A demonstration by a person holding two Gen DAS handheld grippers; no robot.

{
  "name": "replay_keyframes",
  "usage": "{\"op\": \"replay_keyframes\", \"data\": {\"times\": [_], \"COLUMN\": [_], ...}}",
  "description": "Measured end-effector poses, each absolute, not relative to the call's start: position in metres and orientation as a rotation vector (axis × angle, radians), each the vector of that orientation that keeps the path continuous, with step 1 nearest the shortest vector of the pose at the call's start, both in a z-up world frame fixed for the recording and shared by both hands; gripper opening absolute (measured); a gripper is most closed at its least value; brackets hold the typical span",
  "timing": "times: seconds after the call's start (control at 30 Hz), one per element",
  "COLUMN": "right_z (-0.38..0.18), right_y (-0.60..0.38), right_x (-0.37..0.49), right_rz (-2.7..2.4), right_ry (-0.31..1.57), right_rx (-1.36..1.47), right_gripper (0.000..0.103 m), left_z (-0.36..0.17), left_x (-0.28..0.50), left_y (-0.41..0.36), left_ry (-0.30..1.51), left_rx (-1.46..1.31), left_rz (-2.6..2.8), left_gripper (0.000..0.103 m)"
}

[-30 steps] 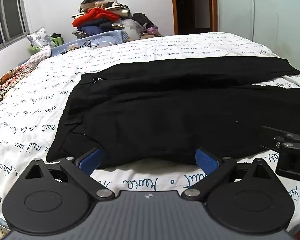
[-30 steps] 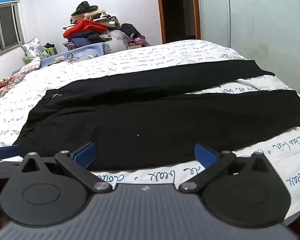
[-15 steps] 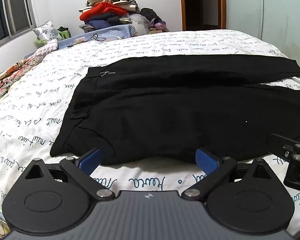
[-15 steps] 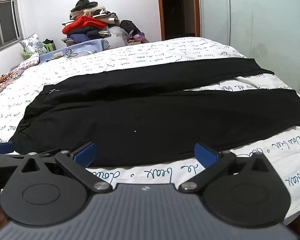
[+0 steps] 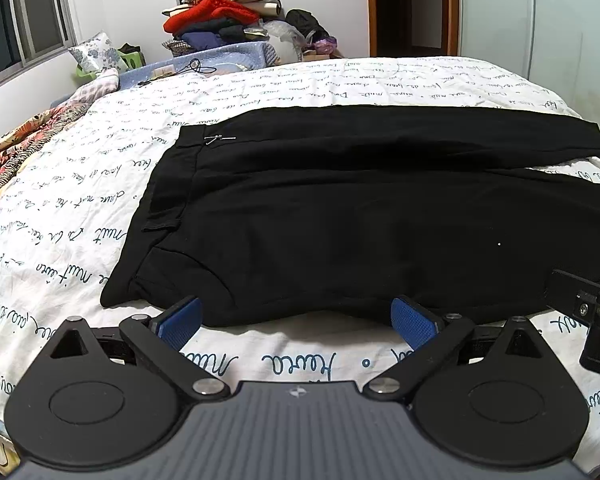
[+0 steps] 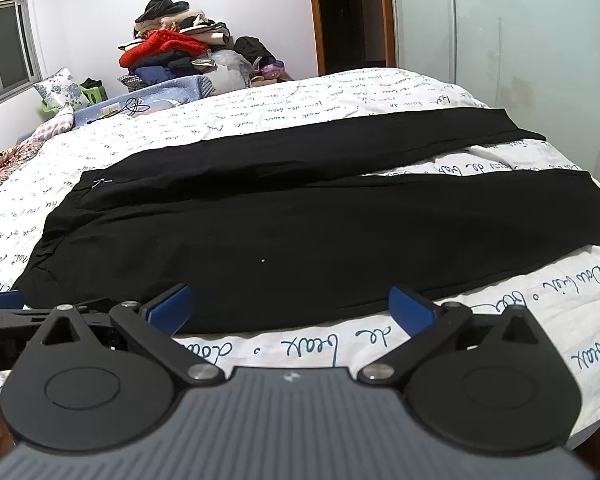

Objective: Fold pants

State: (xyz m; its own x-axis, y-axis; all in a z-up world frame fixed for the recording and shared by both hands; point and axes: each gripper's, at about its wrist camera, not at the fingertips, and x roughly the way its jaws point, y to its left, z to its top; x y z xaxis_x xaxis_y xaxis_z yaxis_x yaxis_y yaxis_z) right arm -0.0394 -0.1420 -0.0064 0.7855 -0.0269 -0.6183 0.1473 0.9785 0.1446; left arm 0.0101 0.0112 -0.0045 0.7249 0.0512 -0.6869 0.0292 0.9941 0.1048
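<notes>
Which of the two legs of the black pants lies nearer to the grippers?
The front leg, whose long edge runs just beyond both open grippers; the other leg lies behind it, toward the clothes pile.

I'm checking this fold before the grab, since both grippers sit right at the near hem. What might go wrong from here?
1. Both the left gripper and the right gripper are open at the near edge of the black pants; a shallow bite may catch only the top layer.
2. Their fingers might pinch the bedsheet too.
3. The far leg lies splayed apart, so the legs may stack unevenly.
</notes>
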Motion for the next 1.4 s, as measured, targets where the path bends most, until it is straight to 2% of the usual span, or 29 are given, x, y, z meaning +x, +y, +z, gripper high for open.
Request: {"op": "replay_keyframes", "data": {"times": [1.4], "right_z": [-0.0144], "right_y": [-0.1391], "right_x": [-0.0366], "right_rz": [-0.061], "right_ry": [0.705], "right_rx": [0.193], "right_gripper": [0.103], "left_z": [-0.0112], "left_x": [0.015], "left_y": [0.0128], "left_ry": [0.792], "left_rx": [0.109], "left_rz": [0.006], "left_gripper": [0.101]}}
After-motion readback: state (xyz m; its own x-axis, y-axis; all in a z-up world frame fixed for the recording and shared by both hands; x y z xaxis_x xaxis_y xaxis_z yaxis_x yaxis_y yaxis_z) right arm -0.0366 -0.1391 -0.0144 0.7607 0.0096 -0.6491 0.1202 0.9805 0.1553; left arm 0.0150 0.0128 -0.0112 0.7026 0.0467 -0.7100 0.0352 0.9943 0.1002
